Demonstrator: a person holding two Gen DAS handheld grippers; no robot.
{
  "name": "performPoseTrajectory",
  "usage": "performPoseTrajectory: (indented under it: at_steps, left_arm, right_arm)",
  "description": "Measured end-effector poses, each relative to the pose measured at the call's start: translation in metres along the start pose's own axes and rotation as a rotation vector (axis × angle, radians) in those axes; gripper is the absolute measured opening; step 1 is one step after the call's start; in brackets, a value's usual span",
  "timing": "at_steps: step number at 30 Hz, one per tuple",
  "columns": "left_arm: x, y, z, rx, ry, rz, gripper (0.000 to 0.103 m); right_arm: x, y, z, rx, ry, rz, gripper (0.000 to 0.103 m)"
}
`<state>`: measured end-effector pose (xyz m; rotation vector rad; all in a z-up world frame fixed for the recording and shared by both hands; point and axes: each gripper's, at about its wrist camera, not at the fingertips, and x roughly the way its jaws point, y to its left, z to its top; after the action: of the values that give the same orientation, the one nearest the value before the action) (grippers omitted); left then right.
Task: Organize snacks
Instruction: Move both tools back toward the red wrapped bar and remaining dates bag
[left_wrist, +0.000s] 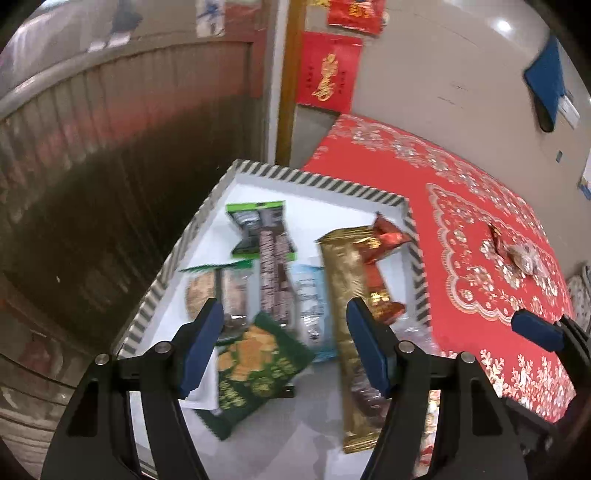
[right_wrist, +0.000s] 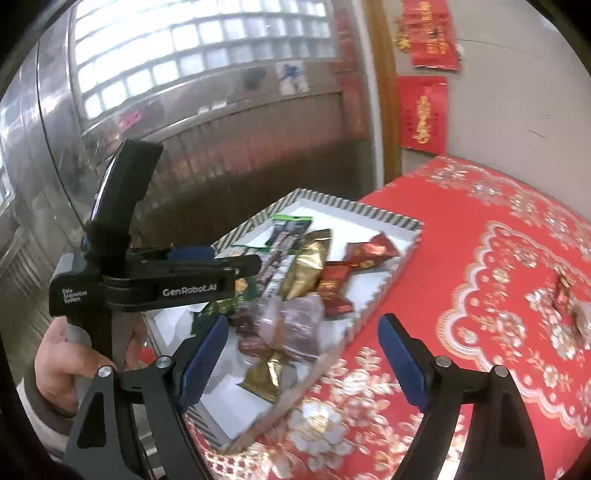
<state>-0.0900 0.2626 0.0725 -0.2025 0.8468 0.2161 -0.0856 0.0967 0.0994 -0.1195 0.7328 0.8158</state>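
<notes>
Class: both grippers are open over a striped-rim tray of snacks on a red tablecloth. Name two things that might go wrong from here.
1. The tray sits at the corner of the red tablecloth, seemingly overhanging; a downward push might tip it.
2. Packets overlap: the gold packet lies across the red one, so the open left gripper could snag both. Two loose sweets sit outside the tray and may be missed.

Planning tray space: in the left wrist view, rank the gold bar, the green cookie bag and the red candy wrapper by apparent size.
1. gold bar, longest by far.
2. green cookie bag, though it lies nearer the camera, which inflates it.
3. red candy wrapper, partly hidden behind the bar, so unsure.
</notes>
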Motion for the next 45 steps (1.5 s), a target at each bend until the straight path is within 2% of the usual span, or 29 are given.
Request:
performPoseTrajectory:
  at_steps: [6, 11, 23, 30, 35, 39, 45]
  left_arm:
    - [-0.004, -0.048, 0.006, 0.087, -0.014, -0.044, 0.069]
    - [-0.001, -0.095, 0.012, 0.16, -0.009, -0.086, 0.069]
    - [0.019, -0.217, 0.024, 0.338, 0.068, -0.185, 0.069]
    - [0.054, -0.277, 0.045, 0.361, 0.144, -0.228, 0.069]
    - [0.099, -0.314, 0.068, 0.344, 0.202, -0.218, 0.069]
    - [0.13, -0.338, 0.083, 0.311, 0.235, -0.259, 0.069]
    - [0.168, -0.366, 0.085, 0.35, 0.281, -0.263, 0.069]
  right_arm:
    - [-0.027, -0.042, -0.01, 0.091, -0.026, -0.067, 0.085]
    - [-0.053, -0.085, -0.022, 0.146, -0.035, -0.162, 0.086]
    - [-0.103, -0.2, -0.062, 0.302, -0.003, -0.36, 0.087]
    - [-0.112, -0.245, -0.072, 0.368, 0.015, -0.402, 0.087]
    - [-0.117, -0.257, -0.077, 0.391, 0.001, -0.395, 0.087]
    - [-0.116, -0.262, -0.076, 0.39, 0.007, -0.398, 0.087]
    - [-0.113, -0.275, -0.072, 0.395, 0.018, -0.407, 0.087]
